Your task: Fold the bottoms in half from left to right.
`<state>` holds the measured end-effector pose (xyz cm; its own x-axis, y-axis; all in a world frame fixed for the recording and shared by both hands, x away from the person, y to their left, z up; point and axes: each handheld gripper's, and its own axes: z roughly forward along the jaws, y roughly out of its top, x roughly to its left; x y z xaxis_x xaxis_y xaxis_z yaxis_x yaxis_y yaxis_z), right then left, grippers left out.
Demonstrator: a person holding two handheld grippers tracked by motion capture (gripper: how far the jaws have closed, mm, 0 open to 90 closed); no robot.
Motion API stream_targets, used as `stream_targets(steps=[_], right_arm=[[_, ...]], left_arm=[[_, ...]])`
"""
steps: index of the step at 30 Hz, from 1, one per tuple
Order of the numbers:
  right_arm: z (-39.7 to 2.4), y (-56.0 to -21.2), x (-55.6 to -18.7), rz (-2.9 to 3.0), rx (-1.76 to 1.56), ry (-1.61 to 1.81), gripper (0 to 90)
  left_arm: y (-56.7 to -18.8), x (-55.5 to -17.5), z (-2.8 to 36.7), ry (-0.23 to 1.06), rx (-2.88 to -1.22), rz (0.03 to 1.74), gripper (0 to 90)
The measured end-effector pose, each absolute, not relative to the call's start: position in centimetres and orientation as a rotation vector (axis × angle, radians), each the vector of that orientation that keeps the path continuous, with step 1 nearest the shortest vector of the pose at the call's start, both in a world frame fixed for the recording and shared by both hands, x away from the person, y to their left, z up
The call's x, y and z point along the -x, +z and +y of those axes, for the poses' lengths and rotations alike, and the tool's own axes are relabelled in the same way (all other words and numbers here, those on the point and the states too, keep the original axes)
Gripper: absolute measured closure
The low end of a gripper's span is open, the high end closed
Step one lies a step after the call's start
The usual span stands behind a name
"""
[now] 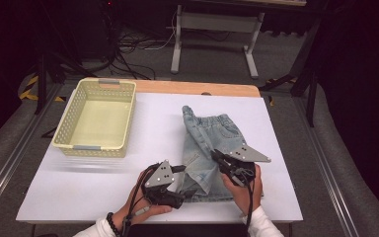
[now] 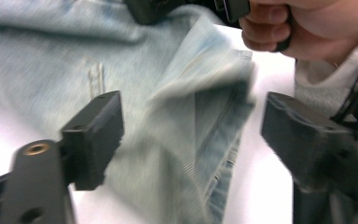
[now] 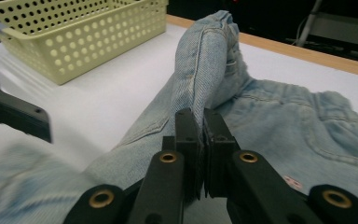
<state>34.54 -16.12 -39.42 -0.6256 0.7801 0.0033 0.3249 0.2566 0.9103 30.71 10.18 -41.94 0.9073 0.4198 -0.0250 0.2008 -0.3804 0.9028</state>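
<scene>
Denim shorts (image 1: 210, 148) lay partly folded on the white table (image 1: 79, 187), right of an empty yellow basket (image 1: 96, 118). The left gripper (image 1: 186, 190) sat at the shorts' near-left hem; the right gripper (image 1: 217, 157) rested over the folded denim.

1. Your high view is lit from above: the white table (image 1: 103, 173) is bright, while the floor and room at the far side and both edges sink into near black.
2. You get a streaky smear on the table just near the basket (image 1: 97, 118), along its near edge.
3. Your left gripper view is soft all over; the jeans (image 2: 177, 116) smear at the folded hem, and the black jaws close to the lens are out of focus.
4. Your right gripper view is sharper in the middle; the denim at the near left corner blurs, and the far background is dim.
</scene>
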Motion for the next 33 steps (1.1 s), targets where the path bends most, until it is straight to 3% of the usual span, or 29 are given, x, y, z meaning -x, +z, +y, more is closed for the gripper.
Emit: stream_targets(steps=[9, 26, 30, 33], right_arm=[[-20.5, -39.6, -34.3, 1.980, -1.121, 1.306, 85.7], [-26.2, -43.1, -36.6, 1.933, -1.347, 1.078, 85.4], [-26.0, -43.6, -37.1, 1.982, -1.331, 1.073, 78.4], [-25.5, -43.7, -37.4, 1.983, -1.293, 1.050, 62.6]], left_arm=[[-42.7, -31.7, 10.0, 0.229, -2.026, 0.482, 13.4], [-46.1, -32.6, 4.7, 0.176, -2.243, 0.470, 11.5], [-46.2, -33.0, 4.1, 0.201, -2.276, 0.482, 14.8], [-46.2, -33.2, 3.7, 0.175, -2.305, 0.482, 18.1]])
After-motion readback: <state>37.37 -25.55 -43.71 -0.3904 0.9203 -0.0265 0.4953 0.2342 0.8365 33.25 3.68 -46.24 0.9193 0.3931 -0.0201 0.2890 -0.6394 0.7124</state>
